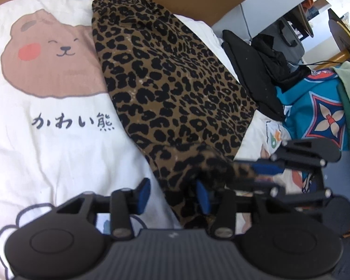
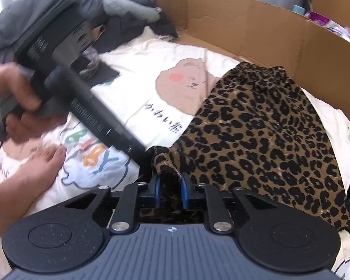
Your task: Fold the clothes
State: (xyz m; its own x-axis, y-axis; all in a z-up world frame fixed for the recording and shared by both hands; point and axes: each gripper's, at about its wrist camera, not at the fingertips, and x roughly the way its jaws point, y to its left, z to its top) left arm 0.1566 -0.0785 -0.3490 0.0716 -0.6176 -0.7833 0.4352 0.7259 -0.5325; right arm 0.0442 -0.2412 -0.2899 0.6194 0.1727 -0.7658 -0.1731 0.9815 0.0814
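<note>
Bright daylight washes over a white bedsheet printed with a brown cartoon bear (image 1: 51, 53) filling the frame's left. Flattened brown cardboard panels (image 2: 256, 32) stand along the top edge. Upper right, a pale grey wall (image 1: 268, 4) and a round wooden table leg (image 1: 344, 54).

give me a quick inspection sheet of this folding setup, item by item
surface: white bear-print sheet, wrinkled.
job's things: leopard-print garment lying lengthwise on the sheet, near hem lifted.
clutter: black clothes and teal printed fabric beside it.
grippers: right gripper pinches the hem; left gripper open, one pad at the hem, not clamping.
cables: thin dark cable past the black clothes.
surroundings: cardboard wall behind; bare foot on the sheet.
</note>
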